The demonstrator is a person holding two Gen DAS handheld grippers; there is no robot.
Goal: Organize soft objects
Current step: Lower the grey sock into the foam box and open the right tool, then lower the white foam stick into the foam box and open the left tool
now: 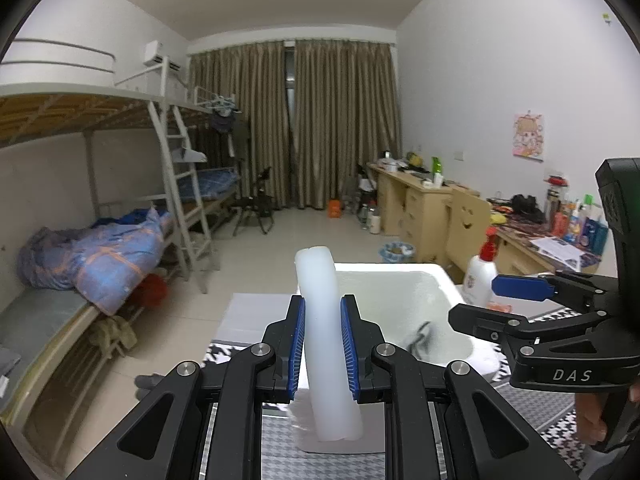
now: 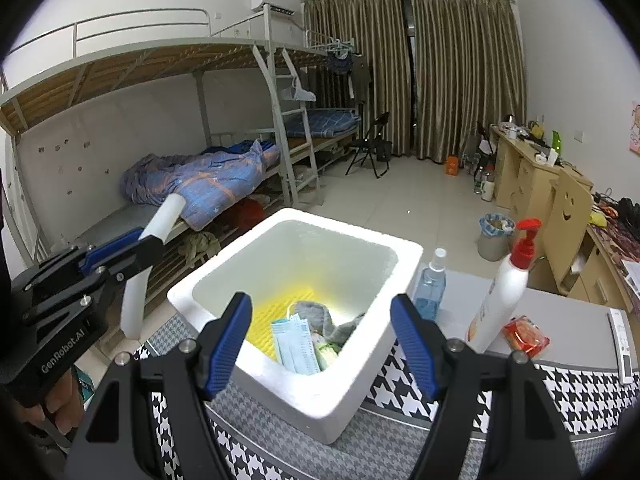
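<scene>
My left gripper (image 1: pixel 323 309) is shut on a long white foam strip (image 1: pixel 320 276) and holds it nearly upright, just left of the white foam box (image 1: pixel 400 274). In the right wrist view the strip (image 2: pixel 166 216) sticks up out of the left gripper (image 2: pixel 138 245) at the left edge. My right gripper (image 2: pixel 320 303) stands open above the near side of the box (image 2: pixel 288 392), gripping nothing. Inside the box lie a yellow sponge (image 2: pixel 276 300), blue face masks (image 2: pixel 296 344) and a grey cloth (image 2: pixel 316 312). The right gripper (image 1: pixel 476 300) also shows in the left wrist view.
The box stands on a houndstooth tablecloth (image 2: pixel 560 392). To its right are a blue spray bottle (image 2: pixel 430 284), a white pump bottle with a red cap (image 2: pixel 500 304) and a red packet (image 2: pixel 524 336). A bunk bed (image 2: pixel 200 184) is at the left, desks (image 2: pixel 520 168) at the right.
</scene>
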